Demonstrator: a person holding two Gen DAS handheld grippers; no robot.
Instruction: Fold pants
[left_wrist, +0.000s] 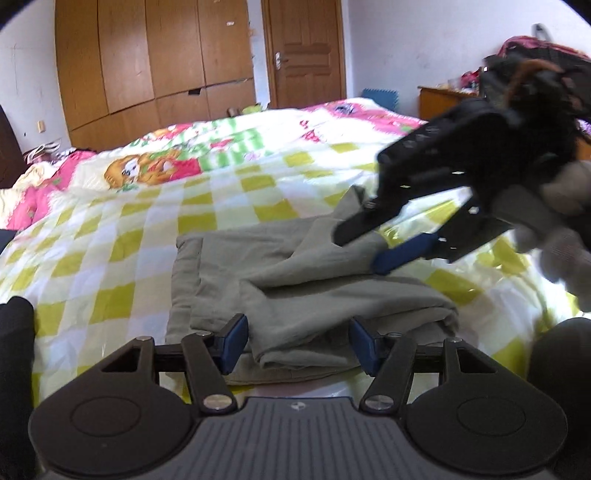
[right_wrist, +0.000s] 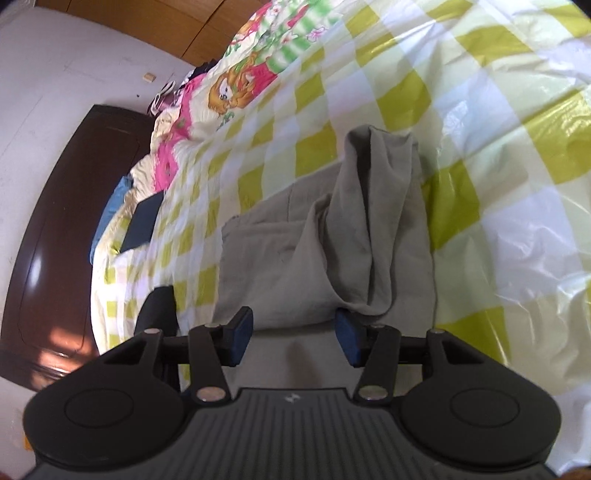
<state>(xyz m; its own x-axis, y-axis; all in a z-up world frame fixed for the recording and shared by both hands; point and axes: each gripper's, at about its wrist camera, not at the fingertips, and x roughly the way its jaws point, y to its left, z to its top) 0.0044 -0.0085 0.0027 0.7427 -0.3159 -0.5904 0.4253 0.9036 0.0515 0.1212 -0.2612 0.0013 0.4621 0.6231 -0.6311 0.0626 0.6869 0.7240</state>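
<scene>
Grey-green pants (left_wrist: 295, 266) lie partly folded on a yellow-and-white checked sheet (left_wrist: 110, 258). In the left wrist view my left gripper (left_wrist: 299, 343) is at the near edge of the pants, and a thick fold fills the gap between its blue pads. My right gripper (left_wrist: 358, 253) comes in from the right. It is shut on a bunch of the cloth, which is pulled up into a ridge behind its fingers. In the right wrist view the pants (right_wrist: 266, 258) run away from the right gripper (right_wrist: 293, 336), and the raised fold drapes down onto the right pad.
A cartoon-print quilt (left_wrist: 155, 166) covers the far half of the bed. Behind it are a wooden wardrobe (left_wrist: 147, 55) and a door (left_wrist: 303, 48). A dark headboard (right_wrist: 55, 240) stands at the bed's end. A gloved hand (left_wrist: 561, 221) holds the right gripper.
</scene>
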